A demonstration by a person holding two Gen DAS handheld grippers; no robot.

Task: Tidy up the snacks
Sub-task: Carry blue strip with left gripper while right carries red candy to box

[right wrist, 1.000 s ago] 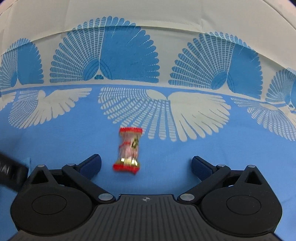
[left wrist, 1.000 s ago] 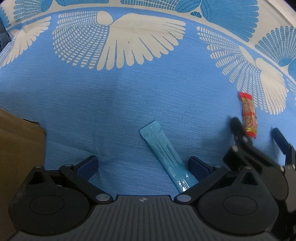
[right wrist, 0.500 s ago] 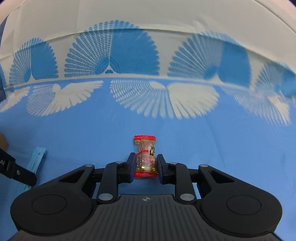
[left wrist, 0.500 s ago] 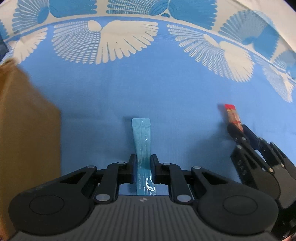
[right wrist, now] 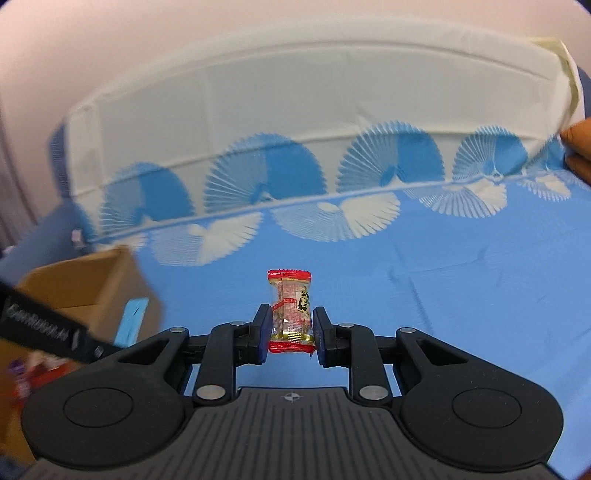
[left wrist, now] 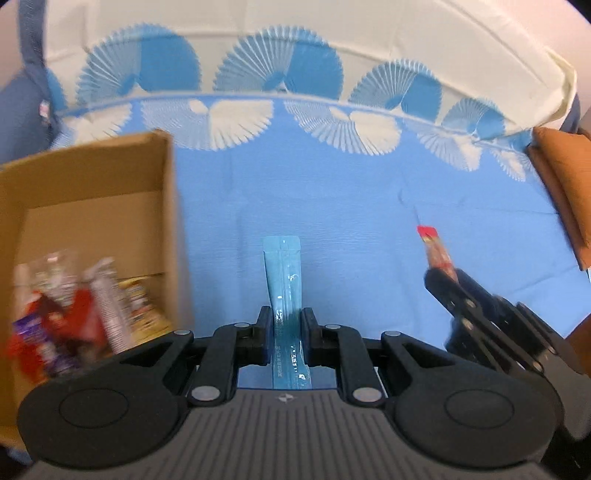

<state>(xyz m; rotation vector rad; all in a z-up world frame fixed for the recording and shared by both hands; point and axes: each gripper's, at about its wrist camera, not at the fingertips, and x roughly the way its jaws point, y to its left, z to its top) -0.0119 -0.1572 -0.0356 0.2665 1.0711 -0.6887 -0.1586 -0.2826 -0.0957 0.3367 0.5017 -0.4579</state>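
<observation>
Fingers of our left gripper are clamped on a long teal sachet, which sticks straight out ahead of them, clear of the blue cloth with white fan shapes that covers the surface. In this left wrist view a cardboard box stands open at the left, just beside the gripper. Inside it we see a blurred heap of wrapped snacks in red, purple, silver and yellow. At the right our right gripper reaches in from the near corner, and a red-ended candy pokes out past its tip. A tan cushion-like thing sits at the far right edge, and the cloth's cream border runs along the far side.

From the right wrist view, our right gripper is closed on the candy. The blue finger pads press its two sides, and the clear wrapper with red crimped ends stands upright between them, above the cloth. At the left the cardboard box shows its far corner and open top, partly hidden by a black bar of our left gripper crossing the near left. A teal end of the sachet shows just behind that bar, in front of the box. Whether it is over the box opening we cannot tell. Some red and purple wrappers show blurred at the near left edge.
</observation>
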